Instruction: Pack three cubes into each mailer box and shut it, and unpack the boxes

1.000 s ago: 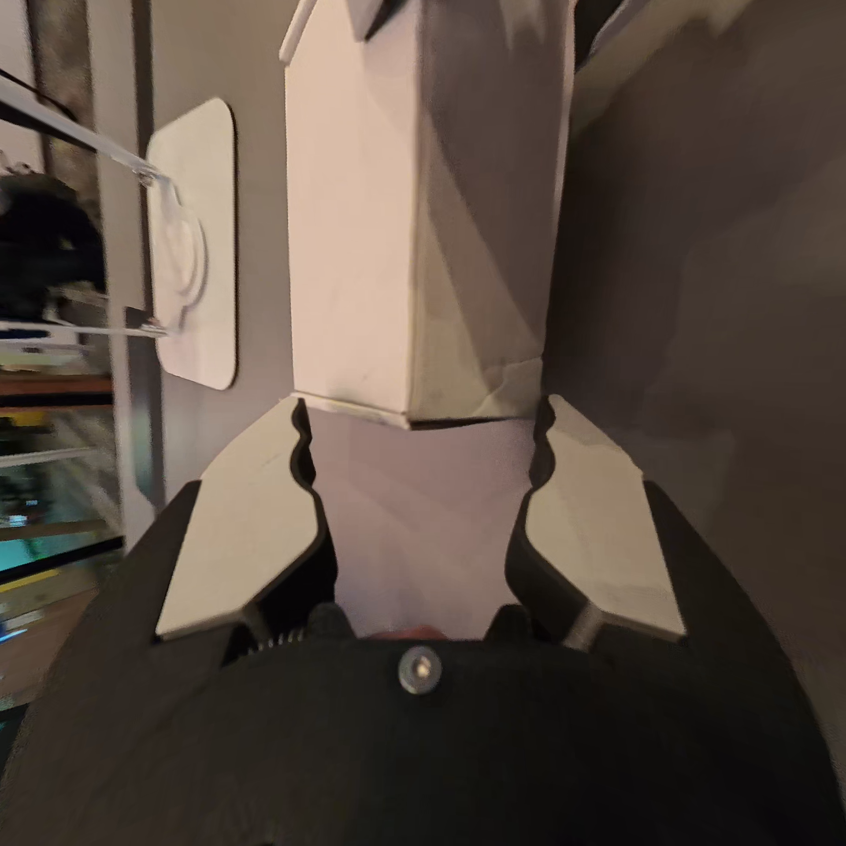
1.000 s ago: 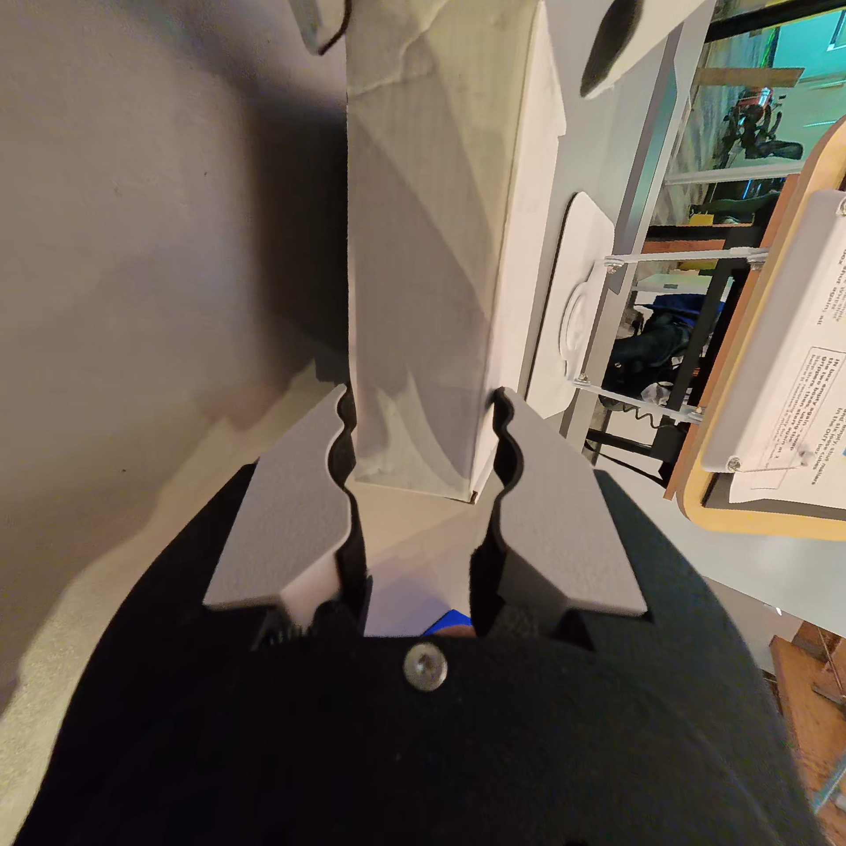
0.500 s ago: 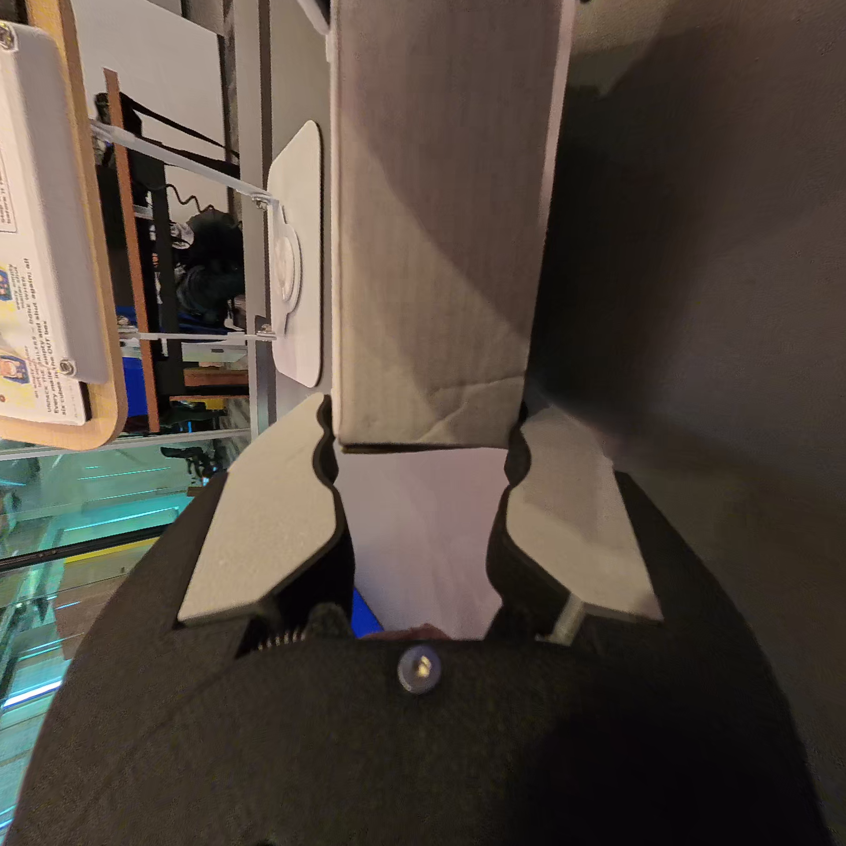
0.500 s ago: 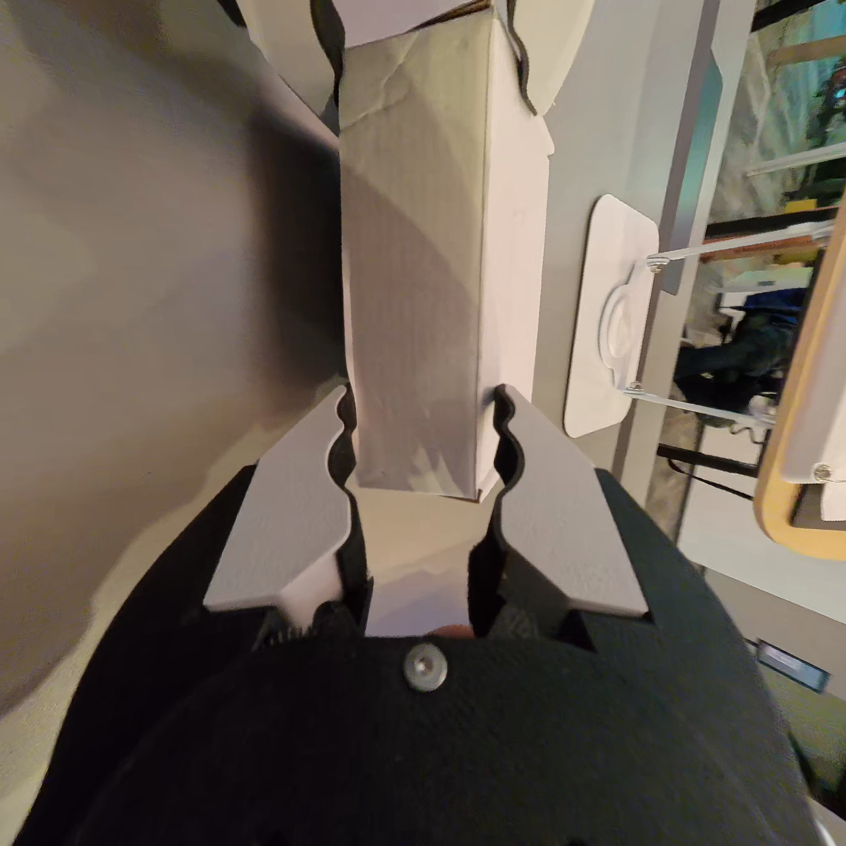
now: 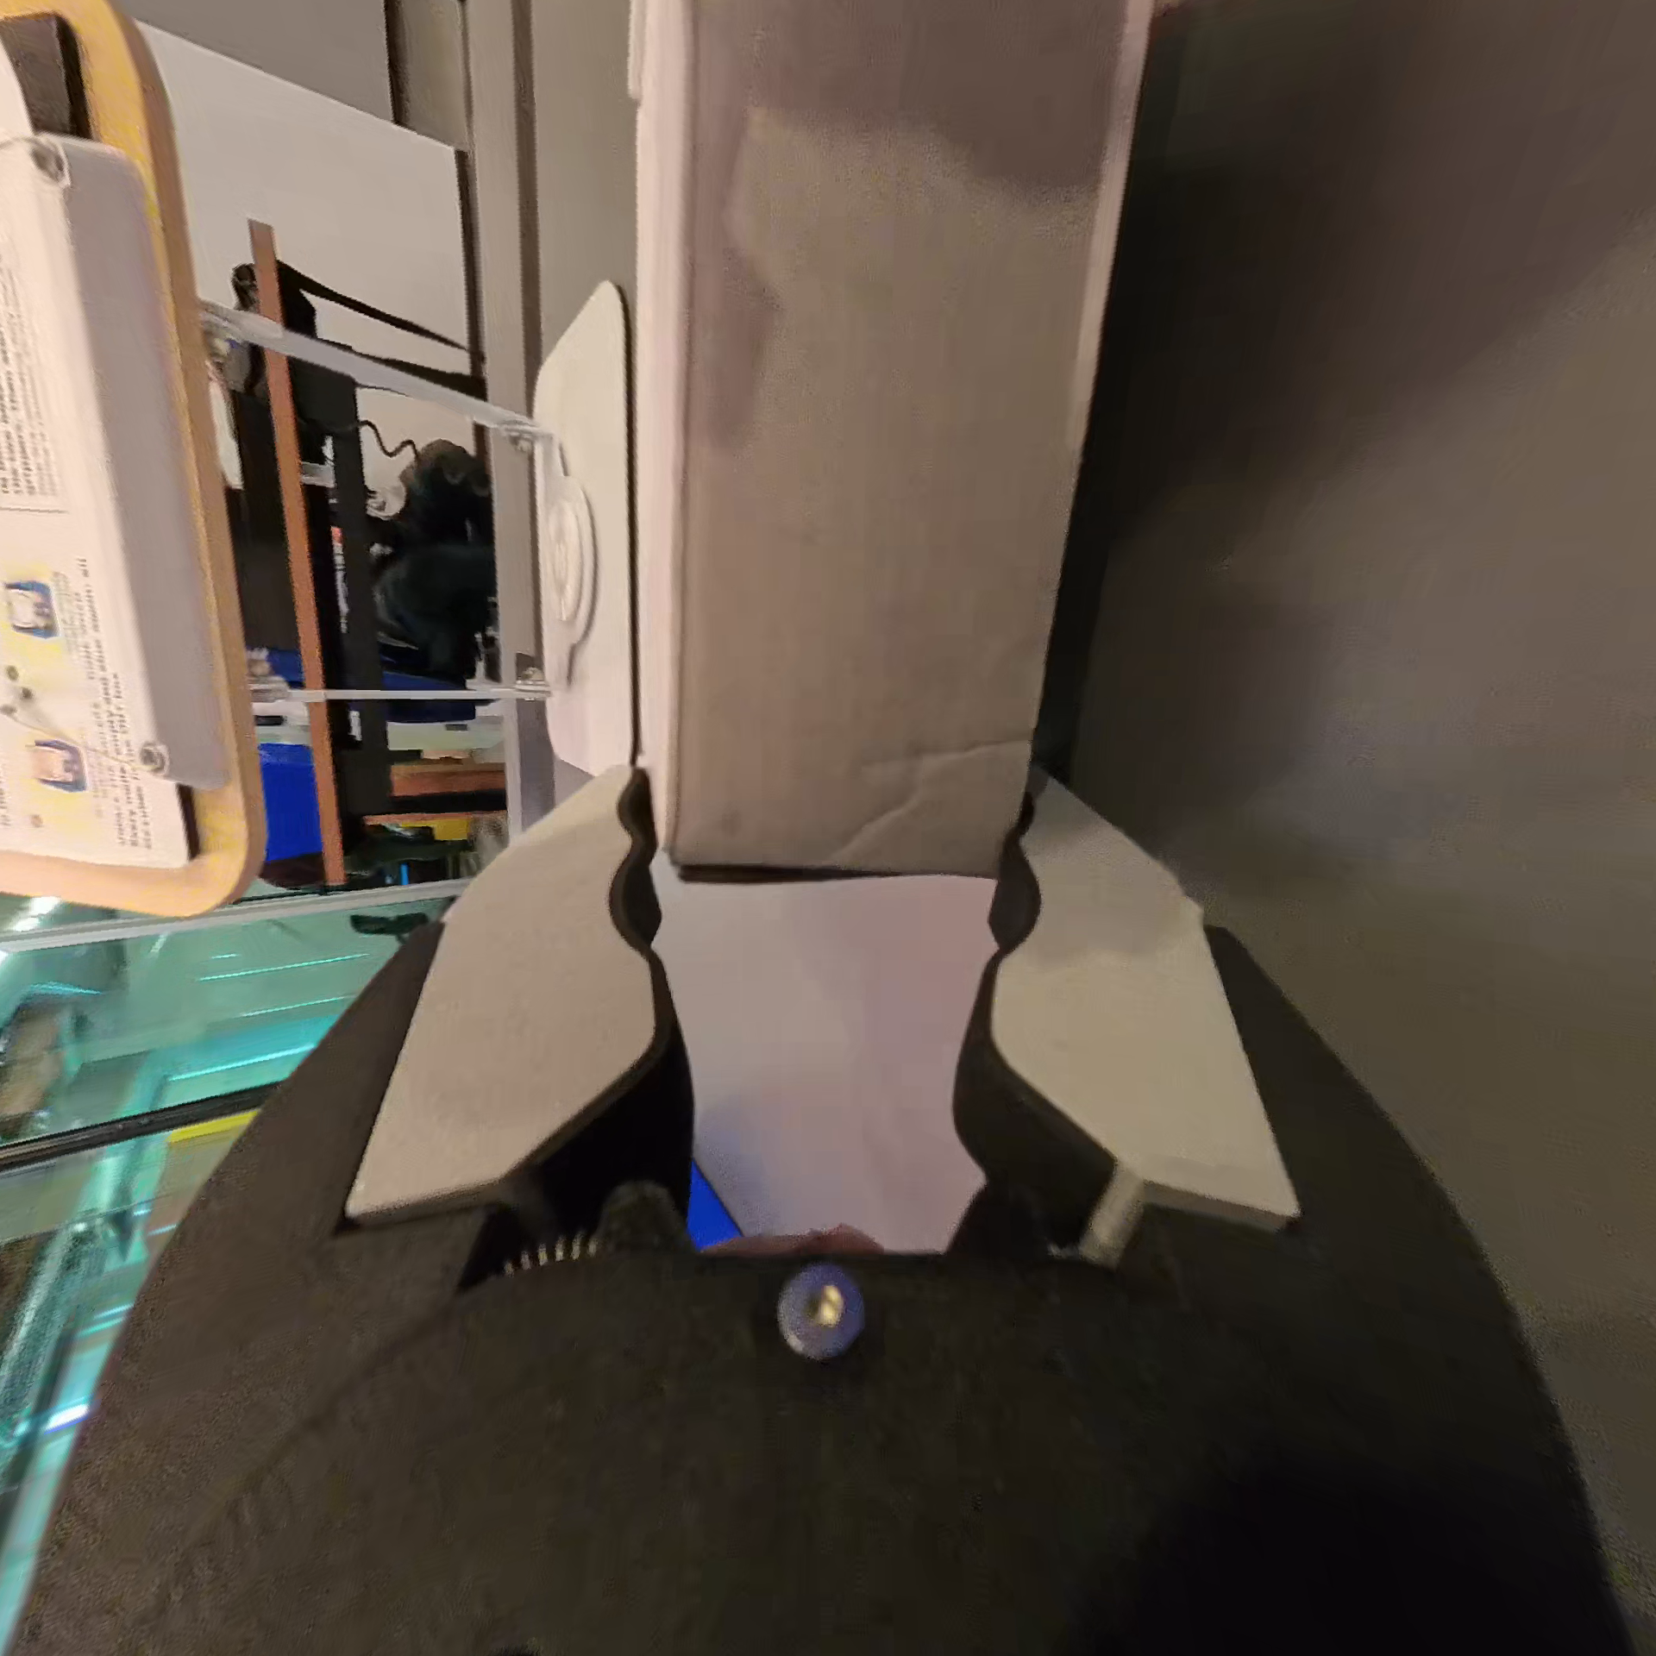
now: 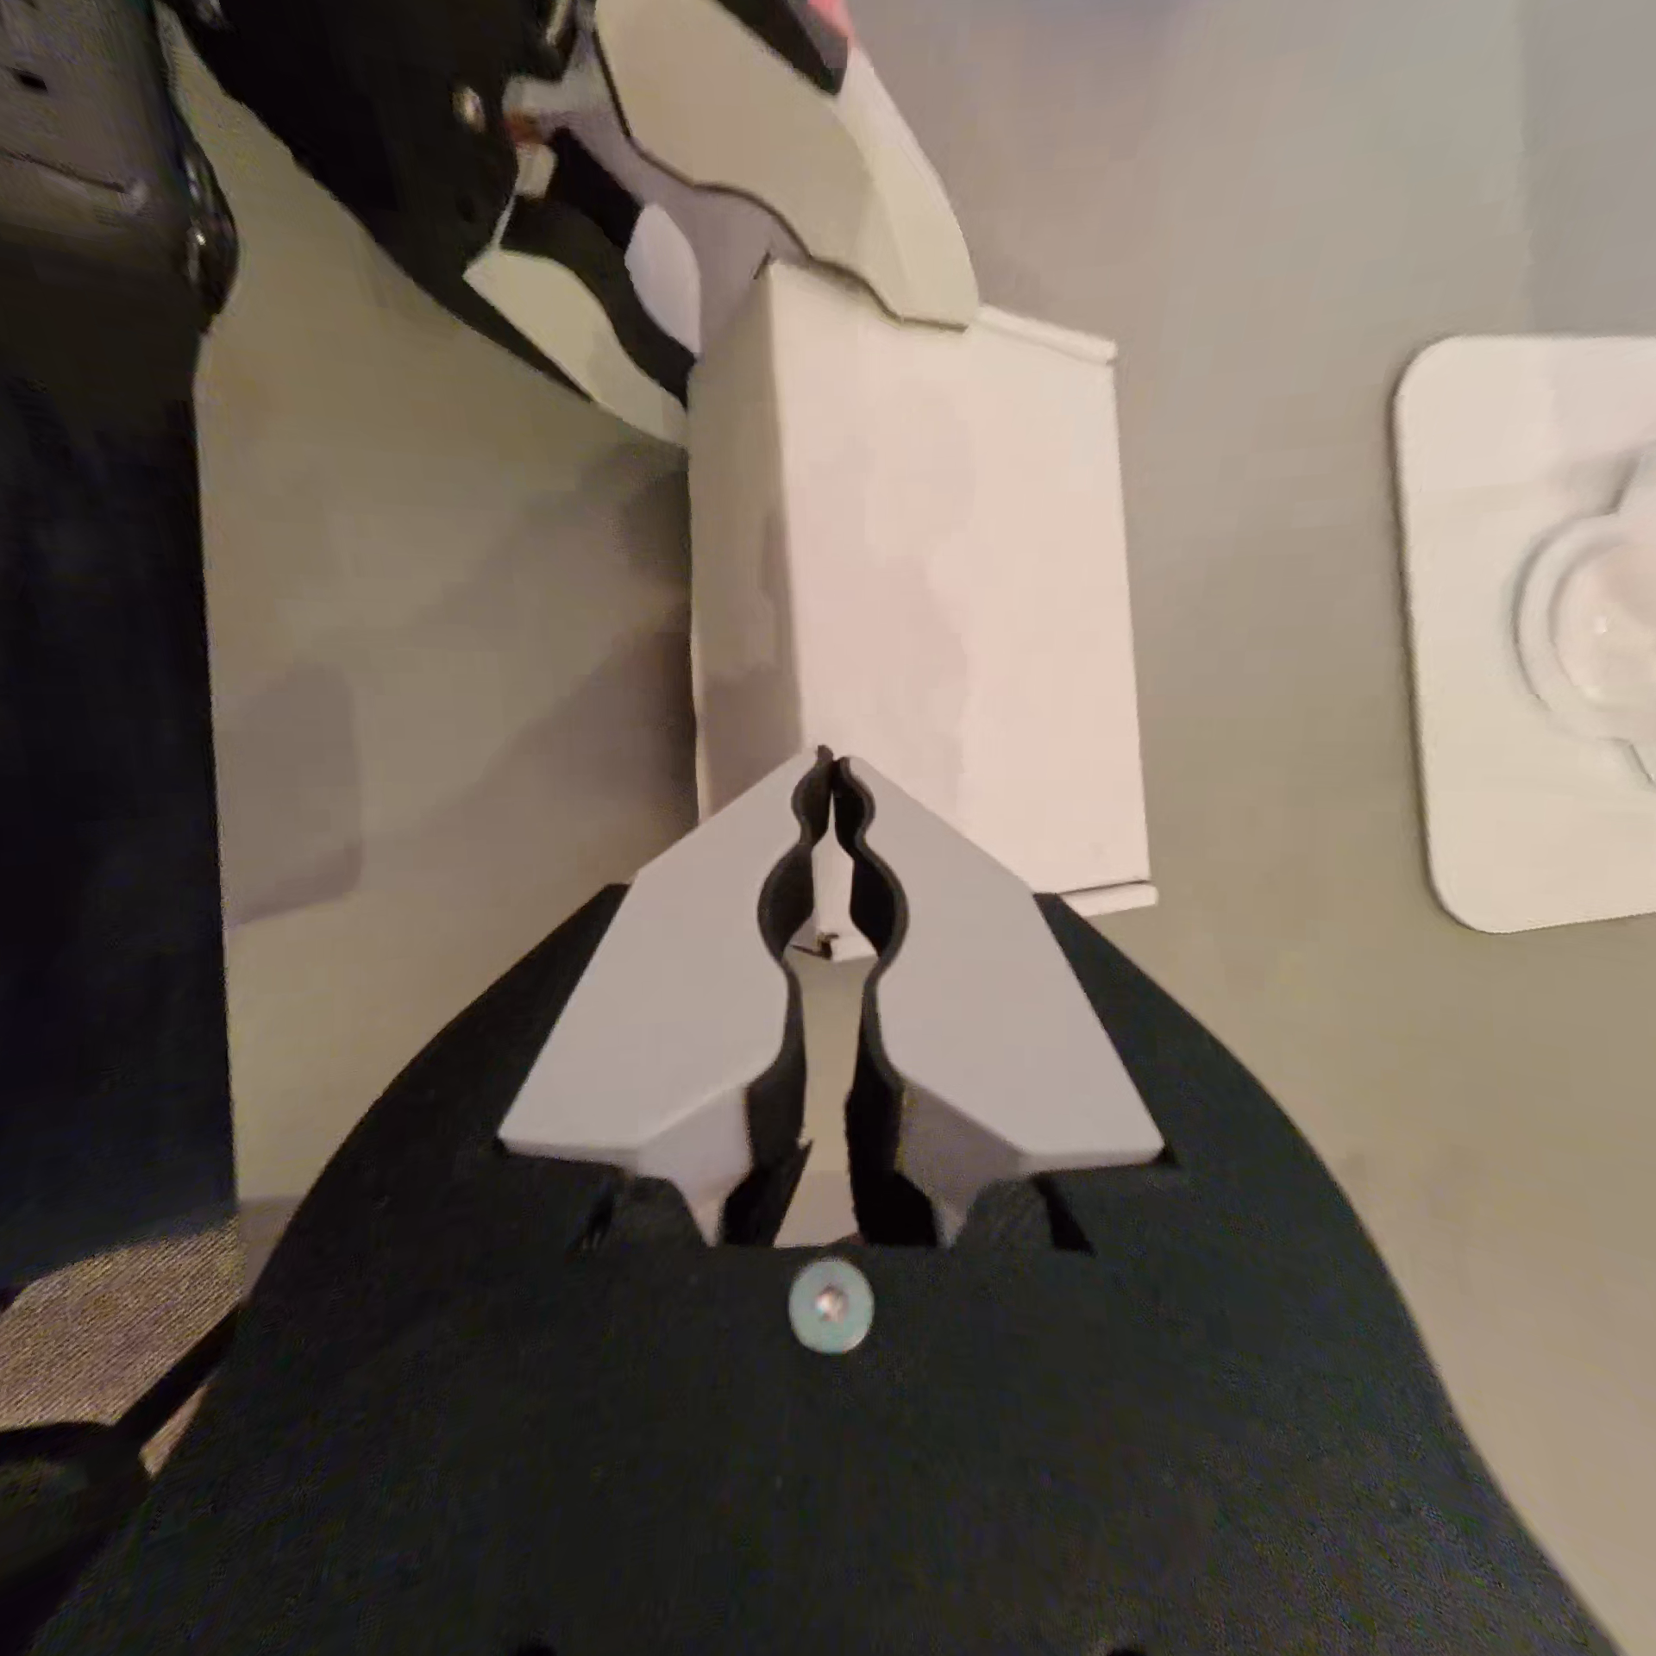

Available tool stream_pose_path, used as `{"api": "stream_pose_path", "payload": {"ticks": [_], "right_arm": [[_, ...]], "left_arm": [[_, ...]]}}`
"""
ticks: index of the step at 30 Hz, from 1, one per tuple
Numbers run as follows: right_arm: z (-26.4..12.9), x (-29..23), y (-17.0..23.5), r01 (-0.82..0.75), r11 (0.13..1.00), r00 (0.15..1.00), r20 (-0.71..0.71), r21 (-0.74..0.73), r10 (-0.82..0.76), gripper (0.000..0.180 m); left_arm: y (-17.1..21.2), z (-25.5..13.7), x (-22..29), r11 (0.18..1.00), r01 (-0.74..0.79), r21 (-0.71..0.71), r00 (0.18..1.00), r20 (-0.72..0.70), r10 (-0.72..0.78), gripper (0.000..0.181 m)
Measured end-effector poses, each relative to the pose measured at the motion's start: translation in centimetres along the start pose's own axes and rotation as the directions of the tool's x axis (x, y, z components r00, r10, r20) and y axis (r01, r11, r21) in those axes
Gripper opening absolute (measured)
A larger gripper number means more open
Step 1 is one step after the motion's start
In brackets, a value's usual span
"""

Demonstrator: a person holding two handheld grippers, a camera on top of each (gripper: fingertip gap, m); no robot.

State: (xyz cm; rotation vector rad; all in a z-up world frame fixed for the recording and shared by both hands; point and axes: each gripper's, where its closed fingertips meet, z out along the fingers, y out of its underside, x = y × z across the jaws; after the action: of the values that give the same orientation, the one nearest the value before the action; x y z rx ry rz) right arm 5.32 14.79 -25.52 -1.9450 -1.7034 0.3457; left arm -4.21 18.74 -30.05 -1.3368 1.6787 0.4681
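1. Two hand-held grippers work on one white mailer box (image 6: pixel 905 573), which lies closed on the grey tabletop (image 6: pixel 448 573)
2. Left hand-held gripper (image 5: pixel 829 833): its grey fingers (image 5: pixel 538 986) stand apart on either side of the box's near end, each tip touching or just beside a side wall; whether they press the cardboard cannot be told
3. From the right wrist view, that same left hand-held gripper (image 6: pixel 717 260) shows at the box's far end, one finger above the lid and one beside the box's left wall
4. Right hand-held gripper (image 6: pixel 829 762): fingertips (image 6: pixel 717 860) together, nothing between them, poised over the near end of the box lid
5. A white rounded plate with a raised centre (image 6: pixel 1541 627) lies on the tabletop to the right of the box, apart from it
6. A wood-framed board carrying a printed sheet (image 5: pixel 99 502) stands off to the left in the left wrist view
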Motion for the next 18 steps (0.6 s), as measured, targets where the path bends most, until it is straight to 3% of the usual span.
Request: {"api": "stream_pose_path", "payload": {"ticks": [3, 5, 8, 12, 16, 18], "right_arm": [[-0.7, 1.3, -0.1, 0.078, 0.995, 0.984, -0.158, -0.068, -0.088, 0.015], [-0.7, 0.6, -0.9, 0.151, 0.983, 0.959, -0.225, -0.106, -0.171, 0.081], [0.6, -0.2, -0.6, 0.296, 0.924, 0.864, -0.343, -0.243, -0.367, 0.101], [2.0, 1.0, -1.1, 0.373, 0.855, 0.694, -0.503, -0.361, -0.515, 0.078], [3.0, 1.3, -0.7, 0.385, 0.833, 0.685, -0.481, -0.397, -0.547, 0.059], [2.9, 0.9, -0.7, 0.365, 0.868, 0.746, -0.452, -0.335, -0.488, 0.056]], "left_arm": [[-0.1, 0.0, -0.2, 1.000, 0.021, -0.008, 0.999, -0.030, -0.021, 0.073], [-0.3, -0.1, -0.4, 0.998, 0.061, -0.006, 0.996, -0.064, -0.061, 0.073], [-0.6, -0.3, -0.8, 0.992, 0.127, -0.003, 0.984, -0.126, -0.126, 0.072], [-0.7, -0.3, -0.7, 0.994, 0.111, -0.005, 0.985, -0.130, -0.111, 0.072], [-0.8, -0.3, -0.8, 0.992, 0.129, -0.010, 0.982, -0.138, -0.129, 0.072], [-0.8, -0.3, -0.7, 0.993, 0.115, -0.010, 0.985, -0.125, -0.115, 0.072]]}}
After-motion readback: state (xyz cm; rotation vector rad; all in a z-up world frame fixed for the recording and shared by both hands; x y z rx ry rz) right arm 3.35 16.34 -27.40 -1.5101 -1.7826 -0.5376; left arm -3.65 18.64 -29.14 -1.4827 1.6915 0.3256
